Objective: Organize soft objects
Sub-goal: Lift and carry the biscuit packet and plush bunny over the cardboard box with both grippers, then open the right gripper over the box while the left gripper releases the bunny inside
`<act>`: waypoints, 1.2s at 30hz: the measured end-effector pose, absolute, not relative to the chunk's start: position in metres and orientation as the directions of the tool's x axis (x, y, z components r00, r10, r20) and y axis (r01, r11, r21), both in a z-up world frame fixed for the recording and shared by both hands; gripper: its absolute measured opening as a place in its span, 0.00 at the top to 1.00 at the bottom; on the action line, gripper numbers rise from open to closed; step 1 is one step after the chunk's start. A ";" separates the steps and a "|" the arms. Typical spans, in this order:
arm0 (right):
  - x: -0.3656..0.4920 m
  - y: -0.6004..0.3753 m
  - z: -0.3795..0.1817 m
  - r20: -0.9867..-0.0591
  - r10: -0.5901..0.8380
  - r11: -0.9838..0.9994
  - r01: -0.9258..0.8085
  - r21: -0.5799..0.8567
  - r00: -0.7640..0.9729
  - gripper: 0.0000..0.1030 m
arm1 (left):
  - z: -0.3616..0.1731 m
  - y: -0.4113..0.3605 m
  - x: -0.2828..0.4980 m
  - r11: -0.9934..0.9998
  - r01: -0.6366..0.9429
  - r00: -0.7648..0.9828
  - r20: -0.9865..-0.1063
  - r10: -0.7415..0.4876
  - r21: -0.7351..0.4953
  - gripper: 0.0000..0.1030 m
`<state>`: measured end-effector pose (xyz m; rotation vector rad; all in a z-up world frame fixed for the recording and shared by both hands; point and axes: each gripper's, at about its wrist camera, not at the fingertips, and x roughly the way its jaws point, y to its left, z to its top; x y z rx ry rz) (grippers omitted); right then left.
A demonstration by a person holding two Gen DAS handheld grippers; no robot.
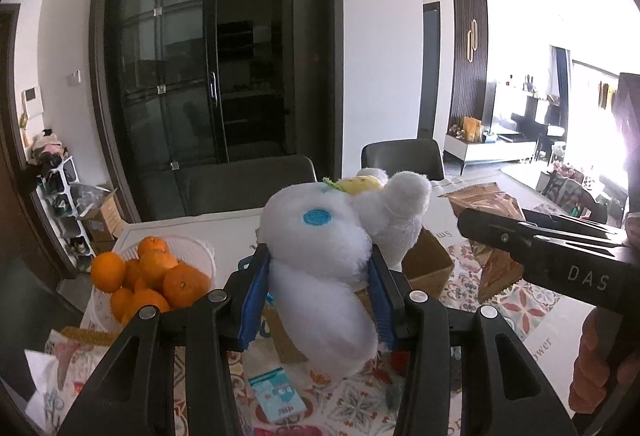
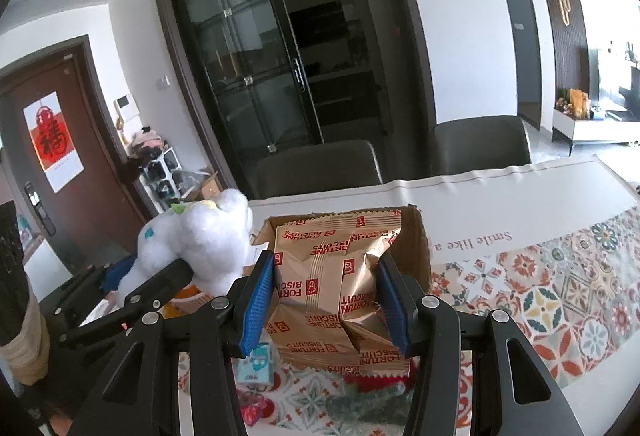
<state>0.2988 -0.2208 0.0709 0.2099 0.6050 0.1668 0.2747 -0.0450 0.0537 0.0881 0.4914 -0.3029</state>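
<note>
The left tool (image 1: 318,300) is closed on a white plush toy (image 1: 320,236), which is pinched at its narrow lower body between the two blue pads (image 1: 254,300). The long axis of the toy runs away from the tool, up and forward, so the round head with a blue patch and a yellow piece on top stands beyond the fingertips, and the tail end hangs below the tool. The toy is carried clear of the worktop (image 1: 532,320).

The right tool (image 2: 327,296) is closed on a brown biscuit packet (image 2: 332,276), and its pads are pressed against both sides of the crumpled wrapper. The packet is held flat toward the camera and is wider than the gap, so its edges fold around the pads.

The move to come seems to turn on the cardboard box (image 2: 416,244). It stands directly ahead of the right tool, just behind the held packet, with its opening upward. From the left tool the same box lies ahead and to the right, partly hidden by the toy. The right tool is therefore judged to be the nearer one to the box. Whether the box is meant as the container cannot be told for certain, because its inside is mostly covered.

A bowl of oranges (image 1: 148,276) stands to the left of the left tool, and a small blue carton (image 1: 276,398) lies on the patterned cloth below it.
</note>
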 end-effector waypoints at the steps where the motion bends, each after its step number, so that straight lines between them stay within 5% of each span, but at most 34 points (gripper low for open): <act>1: 0.305 -0.221 0.072 -0.551 0.219 0.965 -0.095 0.244 0.805 0.51 | 0.055 -0.046 0.279 0.951 0.310 0.835 -0.481 -0.266 0.011 0.56; 19: 0.417 -0.236 0.039 -0.721 0.249 0.961 -0.072 0.267 0.647 0.51 | 0.047 -0.063 0.382 0.940 0.337 0.720 -0.627 -0.299 -0.061 0.56; 36: 0.474 -0.244 -0.040 -0.837 0.267 0.957 -0.029 0.288 0.477 0.51 | -0.018 -0.082 0.448 0.919 0.375 0.502 -0.807 -0.312 -0.122 0.55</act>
